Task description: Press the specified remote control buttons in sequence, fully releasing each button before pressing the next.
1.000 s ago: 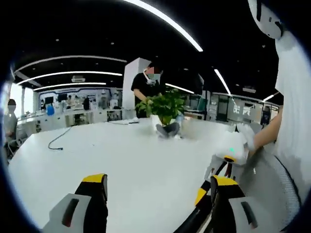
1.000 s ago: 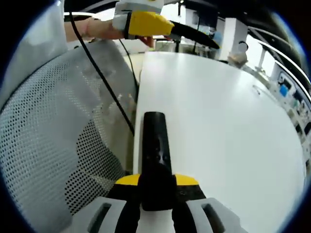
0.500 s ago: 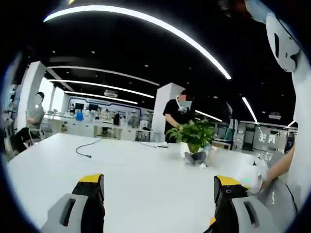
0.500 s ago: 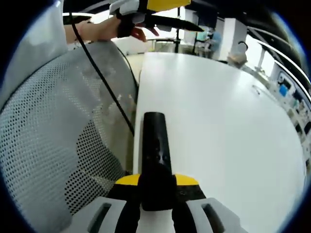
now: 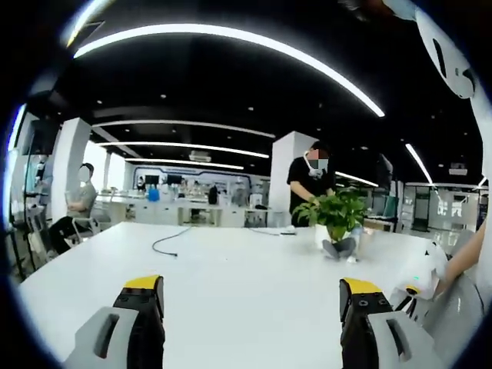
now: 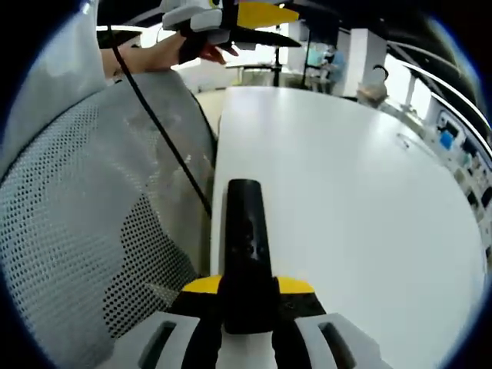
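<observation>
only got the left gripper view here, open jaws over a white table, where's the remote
Observer: The right gripper holds the black remote, jaws shut on its near end.
Operator: is it lifted or on the table
Observer: It points out along the white table's near edge; I cannot tell if it touches.
Operator: anything beside it
Observer: A white mesh chair back sits just left of it, with a black cable across.

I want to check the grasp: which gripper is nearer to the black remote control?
Right. The right gripper is shut on the remote control, which juts forward over the white table. The left gripper is raised, far beyond it.
</observation>
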{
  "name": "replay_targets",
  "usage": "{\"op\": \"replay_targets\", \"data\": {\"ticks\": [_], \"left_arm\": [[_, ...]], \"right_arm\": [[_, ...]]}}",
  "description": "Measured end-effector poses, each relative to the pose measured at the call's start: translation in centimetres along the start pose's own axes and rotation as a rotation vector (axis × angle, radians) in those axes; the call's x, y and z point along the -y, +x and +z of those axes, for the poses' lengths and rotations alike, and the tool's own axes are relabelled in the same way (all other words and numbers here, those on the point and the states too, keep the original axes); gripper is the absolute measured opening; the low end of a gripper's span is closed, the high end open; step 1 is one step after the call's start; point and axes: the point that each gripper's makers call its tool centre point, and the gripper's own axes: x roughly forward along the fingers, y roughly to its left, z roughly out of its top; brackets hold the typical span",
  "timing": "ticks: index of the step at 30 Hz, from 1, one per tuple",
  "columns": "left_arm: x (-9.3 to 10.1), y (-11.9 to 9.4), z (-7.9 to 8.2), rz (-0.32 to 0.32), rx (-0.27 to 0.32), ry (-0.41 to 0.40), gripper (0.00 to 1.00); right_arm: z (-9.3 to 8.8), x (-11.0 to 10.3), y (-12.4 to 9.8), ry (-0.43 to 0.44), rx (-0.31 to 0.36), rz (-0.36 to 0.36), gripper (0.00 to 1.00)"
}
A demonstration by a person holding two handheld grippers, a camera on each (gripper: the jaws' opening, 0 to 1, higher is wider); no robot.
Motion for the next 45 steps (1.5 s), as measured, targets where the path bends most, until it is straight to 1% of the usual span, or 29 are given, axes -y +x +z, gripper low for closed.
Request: {"op": "replay_targets", "data": {"ticks": [3, 4, 8, 11, 12, 14, 15, 17, 19, 21, 24, 27, 30, 32, 33, 34, 35, 36, 37, 38, 40, 42, 44, 45], "left_arm": [[-0.4, -0.2, 0.3, 0.021, 0.015, -0.003, 1.0], [-0.9, -0.3, 0.4, 0.042, 0.02, -0.008, 1.0], [-1.8, -0.6, 0.7, 0.079, 0.038, -0.01, 1.0], [-2.4, -0.7, 0.7, 0.097, 0.042, -0.04, 1.0], [-2.5, -0.7, 0.7, 0.099, 0.048, -0.057, 1.0], [-2.6, -0.7, 0.7, 0.092, 0.054, -0.079, 1.0], [-2.6, -0.6, 0.5, 0.092, 0.043, -0.083, 1.0], [-2.5, -0.6, 0.3, 0.099, 0.031, -0.063, 1.0], [-2.4, -0.7, 0.4, 0.099, 0.035, -0.049, 1.0], [-2.4, -0.7, 0.5, 0.099, 0.039, -0.043, 1.0], [-2.6, -0.8, 0.4, 0.101, 0.03, -0.05, 1.0], [-2.3, -0.7, 0.3, 0.094, 0.026, -0.041, 1.0], [-2.3, -0.7, -0.3, 0.083, 0.008, -0.03, 1.0], [-2.2, -0.6, -0.7, 0.081, -0.017, -0.019, 1.0], [-2.2, -0.6, -0.6, 0.079, -0.013, -0.018, 1.0], [-1.5, -0.6, 0.3, 0.045, 0.037, -0.025, 1.0], [-1.0, -0.7, 1.5, 0.02, 0.104, -0.035, 1.0], [-0.5, -0.8, 2.3, 0.0, 0.145, -0.031, 1.0], [-0.6, -0.8, 1.9, 0.01, 0.126, -0.019, 1.0], [-0.9, -0.7, 0.9, 0.029, 0.064, 0.01, 1.0], [-1.1, -0.3, -0.8, 0.038, -0.028, 0.039, 1.0], [-0.8, 0.0, -1.5, 0.018, -0.055, 0.033, 1.0], [-0.5, 0.0, -1.4, 0.007, -0.052, 0.033, 0.99], [-0.2, 0.0, -1.0, -0.007, -0.027, 0.018, 1.0]], "right_arm": [[0.0, 0.0, 0.0, -0.003, -0.001, 0.003, 0.21], [0.0, 0.0, 0.0, -0.005, -0.002, 0.005, 0.21], [0.1, 0.0, 0.0, 0.004, -0.01, 0.005, 0.21], [0.0, 0.0, 0.0, -0.017, -0.025, 0.01, 0.21], [0.0, 0.1, 0.0, -0.026, -0.025, 0.01, 0.21], [0.1, 0.2, 0.1, -0.013, -0.02, 0.017, 0.21], [0.1, 0.3, 0.1, -0.011, -0.019, 0.019, 0.2], [0.2, 0.4, 0.1, -0.029, -0.021, 0.024, 0.2], [0.3, 0.6, 0.4, -0.046, -0.027, 0.025, 0.2], [0.4, 0.8, 0.5, -0.048, -0.027, 0.033, 0.2], [0.5, 1.1, 0.6, -0.04, -0.024, 0.04, 0.2], [0.6, 1.7, 0.7, -0.029, -0.022, 0.03, 0.2], [0.7, 2.1, 0.7, -0.028, -0.025, 0.03, 0.2], [0.7, 2.2, 0.6, -0.027, -0.022, 0.031, 0.2], [0.6, 2.4, 0.6, -0.032, -0.02, 0.032, 0.2], [0.6, 2.5, 0.5, -0.036, -0.019, 0.031, 0.2], [0.6, 2.5, 0.5, -0.036, -0.015, 0.035, 0.2], [0.6, 2.6, 0.5, -0.034, -0.013, 0.036, 0.2], [0.6, 2.7, 0.4, -0.033, -0.01, 0.037, 0.2], [0.6, 3.0, 0.4, -0.037, -0.004, 0.032, 0.2], [0.7, 3.5, 0.4, -0.033, 0.005, 0.028, 0.2], [0.6, 4.0, 0.6, -0.034, 0.011, 0.021, 0.2], [0.6, 4.4, 0.7, -0.032, 0.017, 0.015, 0.2], [0.6, 4.6, 0.6, -0.03, 0.018, 0.011, 0.2]]}}
